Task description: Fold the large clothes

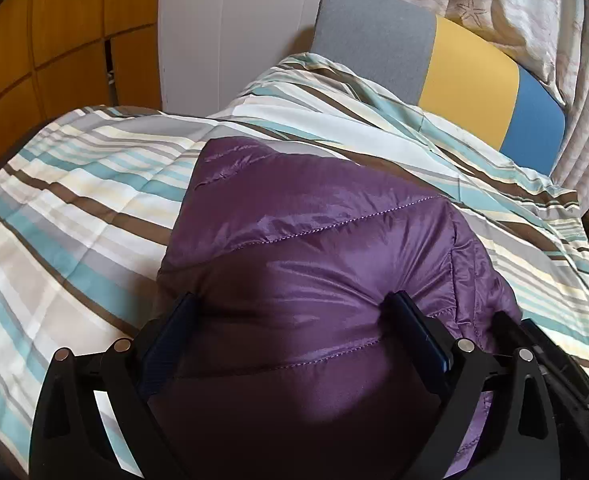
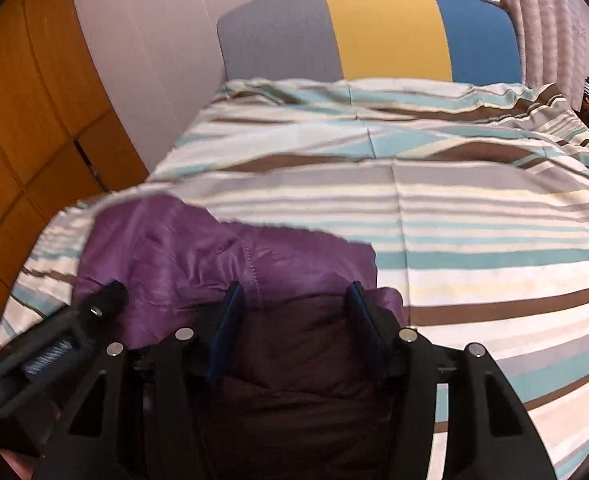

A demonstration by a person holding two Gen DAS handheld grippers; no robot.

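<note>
Left gripper (image 1: 294,312), jaws spread wide, hangs over the purple quilted jacket (image 1: 314,248); its pads stand clear of the fabric. Right gripper (image 2: 292,300), jaws about half apart, sits above a fold of the same jacket, with fabric between the fingers; whether the pads press on it cannot be told. Jacket lies bunched on the striped bedspread (image 2: 474,220). Beyond stand a grey, yellow and blue headboard (image 2: 386,28), a pale wall (image 1: 230,24) and an orange wardrobe (image 2: 26,92).

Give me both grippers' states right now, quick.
Left gripper: open wide over the purple puffer jacket, gripping nothing.
Right gripper: part open, jacket between its fingers; a grip cannot be told.
</note>
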